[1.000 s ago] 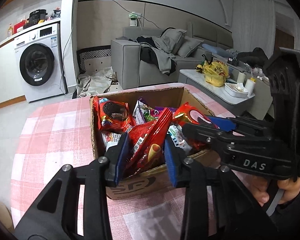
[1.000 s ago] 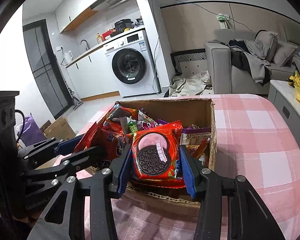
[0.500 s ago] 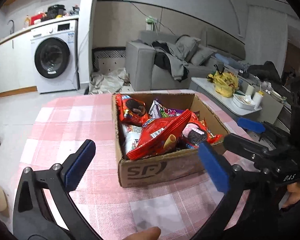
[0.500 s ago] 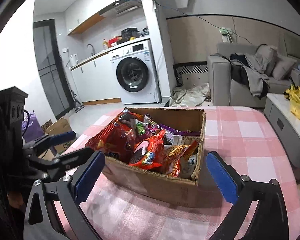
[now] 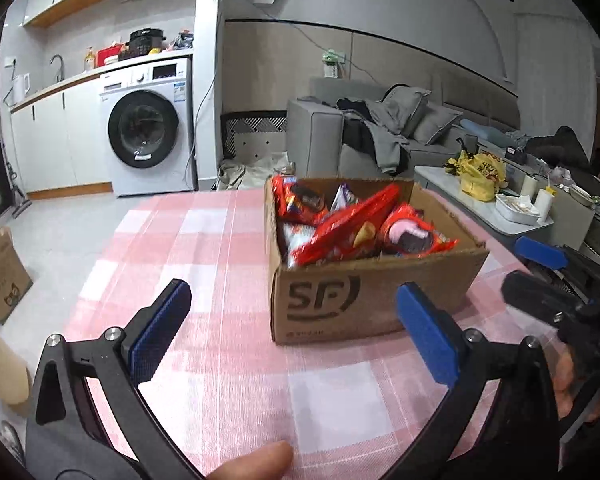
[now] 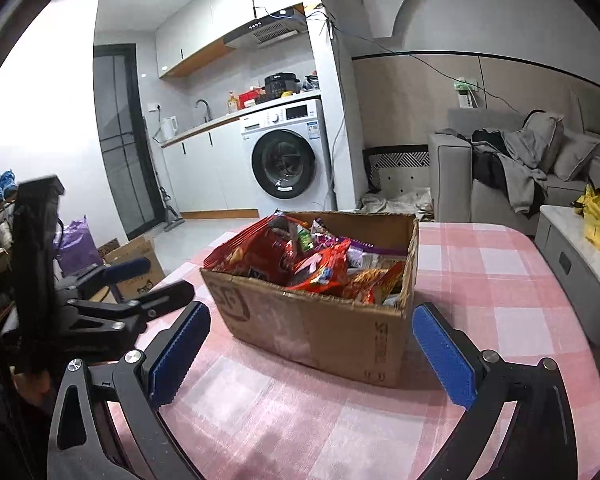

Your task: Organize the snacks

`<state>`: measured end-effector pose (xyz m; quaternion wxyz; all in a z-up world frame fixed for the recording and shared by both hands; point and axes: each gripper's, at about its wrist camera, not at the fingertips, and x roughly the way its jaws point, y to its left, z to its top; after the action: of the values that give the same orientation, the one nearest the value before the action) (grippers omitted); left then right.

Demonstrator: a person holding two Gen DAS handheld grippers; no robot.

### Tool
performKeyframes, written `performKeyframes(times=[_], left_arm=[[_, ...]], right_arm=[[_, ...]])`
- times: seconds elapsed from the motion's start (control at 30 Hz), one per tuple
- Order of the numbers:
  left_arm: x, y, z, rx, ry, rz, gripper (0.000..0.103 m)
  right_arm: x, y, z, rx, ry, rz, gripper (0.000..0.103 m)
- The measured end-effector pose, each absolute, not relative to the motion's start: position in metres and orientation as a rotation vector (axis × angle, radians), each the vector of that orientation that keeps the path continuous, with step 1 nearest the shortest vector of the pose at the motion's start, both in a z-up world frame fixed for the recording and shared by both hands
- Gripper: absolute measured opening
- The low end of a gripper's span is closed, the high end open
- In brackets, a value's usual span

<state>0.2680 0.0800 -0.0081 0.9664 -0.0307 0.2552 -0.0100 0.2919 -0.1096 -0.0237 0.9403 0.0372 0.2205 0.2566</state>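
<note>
Both tools have let go and pulled back. The left gripper (image 5: 292, 330) and right gripper (image 6: 314, 354) now gape wide and empty over the pink checked tablecloth (image 5: 220, 360). At twelve o'clock, the cardboard box (image 6: 320, 328) holds the snack packets (image 5: 352, 228); packing looks finished.
</note>
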Motion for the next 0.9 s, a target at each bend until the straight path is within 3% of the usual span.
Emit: performKeyframes(times=[0.3, 0.9], left_arm=[[0.256, 0.079, -0.042, -0.057, 0.511, 0.008, 0.102], [0.259, 0.089, -0.044, -0.073, 0.463, 0.044, 0.102]], right_arm=[[0.280, -0.115, -0.045, 0.067, 0.382, 0.498, 0.103], [0.281, -0.112, -0.053, 0.054, 0.350, 0.497, 0.103]])
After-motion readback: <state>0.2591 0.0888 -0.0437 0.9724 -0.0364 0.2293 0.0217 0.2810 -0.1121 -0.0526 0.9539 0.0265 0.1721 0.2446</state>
